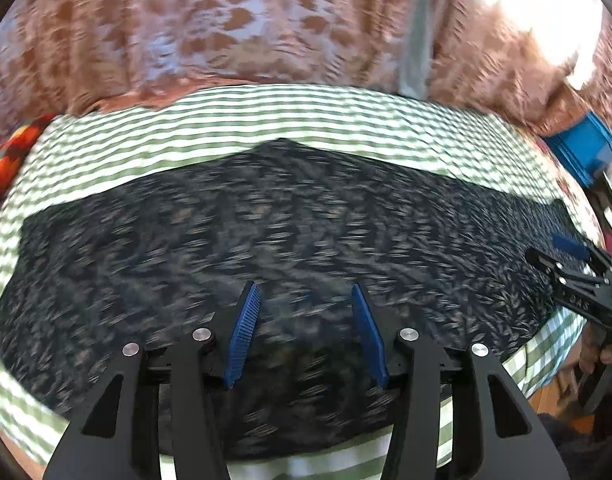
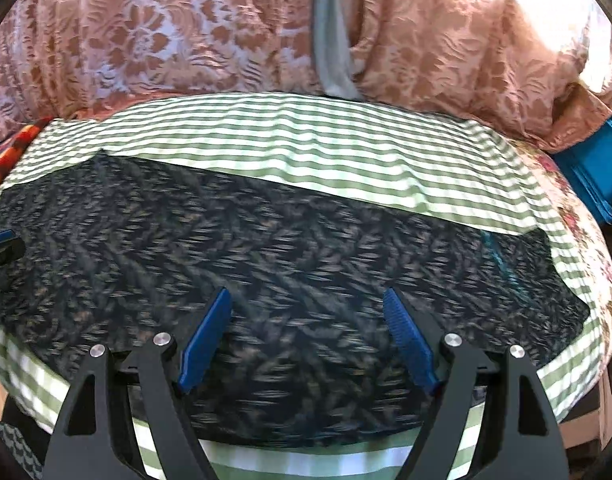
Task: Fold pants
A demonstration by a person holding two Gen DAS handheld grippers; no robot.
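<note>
Two claws are mine, and both stand spread wide with nothing between their blue pads. My left gripper hovers over the near part of the pants, its pads apart and bare; the dark, leaf-patterned cloth lies directly beneath and ahead of it. My right gripper hangs the same way, released, its pads well apart, with the pants spread flat under and in front of it.

Just below each claw's base, the near edge of the pants gives way to the green-and-white striped sheet they lie on. From my left claw, the pants stretch out to both sides and forward, coming to a peak ahead of the fingers. Far off to its right, my other gripper shows at the edge of the view over the pants' right end, with my hand on its handle below it. From my right claw, the cloth runs wide to the left; a thin teal line crosses it near its right end.

Beyond the pants, ahead of both claws, the striped sheet shows bare. Farther still hangs a pink-and-brown floral curtain. Ahead and to the right sits a blue box, beside a floral cloth under the sheet's right edge. Ahead and far left, a bit of orange-red patterned fabric peeks out.
</note>
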